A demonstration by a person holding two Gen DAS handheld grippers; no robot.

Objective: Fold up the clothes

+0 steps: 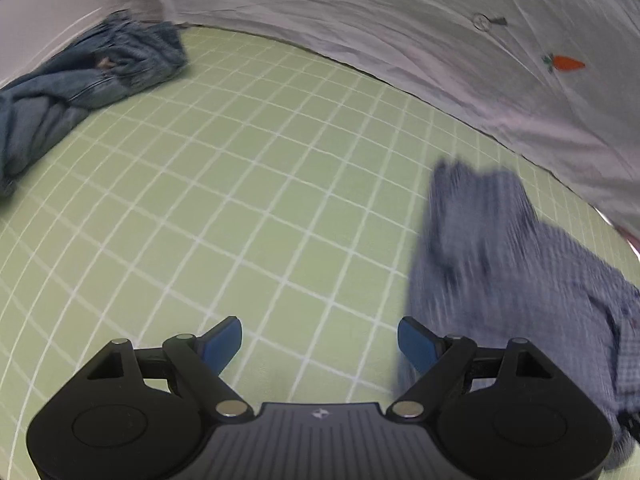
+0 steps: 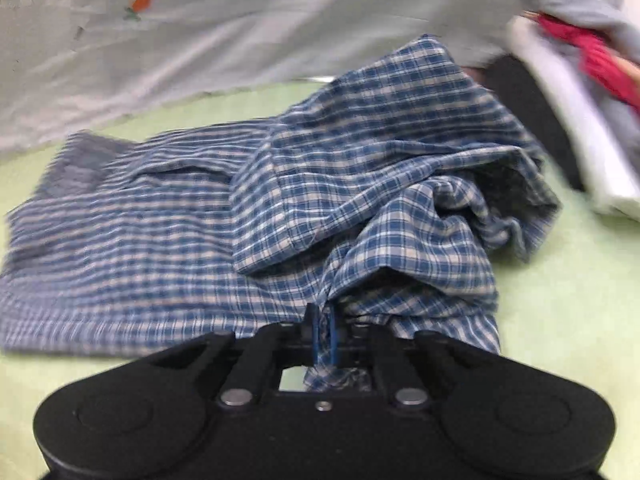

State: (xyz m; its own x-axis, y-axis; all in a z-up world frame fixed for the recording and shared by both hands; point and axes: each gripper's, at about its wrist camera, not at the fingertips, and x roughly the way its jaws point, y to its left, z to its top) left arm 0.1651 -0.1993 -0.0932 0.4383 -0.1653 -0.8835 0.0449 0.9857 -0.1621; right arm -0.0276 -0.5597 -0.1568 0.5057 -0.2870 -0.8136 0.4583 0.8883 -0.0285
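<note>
A blue and white checked shirt (image 2: pixel 304 184) lies crumpled on the green gridded mat (image 2: pixel 560 300). My right gripper (image 2: pixel 325 330) is shut on a fold of its cloth at the near edge. In the left wrist view the same shirt (image 1: pixel 500 264) is blurred at the right. My left gripper (image 1: pixel 320 342) is open and empty over the bare mat (image 1: pixel 240 184), just left of the shirt.
A white sheet with a carrot print (image 1: pixel 440 32) hangs at the back; it also shows in the right wrist view (image 2: pixel 200 32). Blue denim clothes (image 1: pixel 80 80) lie at the far left. A pile of white, grey and red clothes (image 2: pixel 592 92) sits at the right.
</note>
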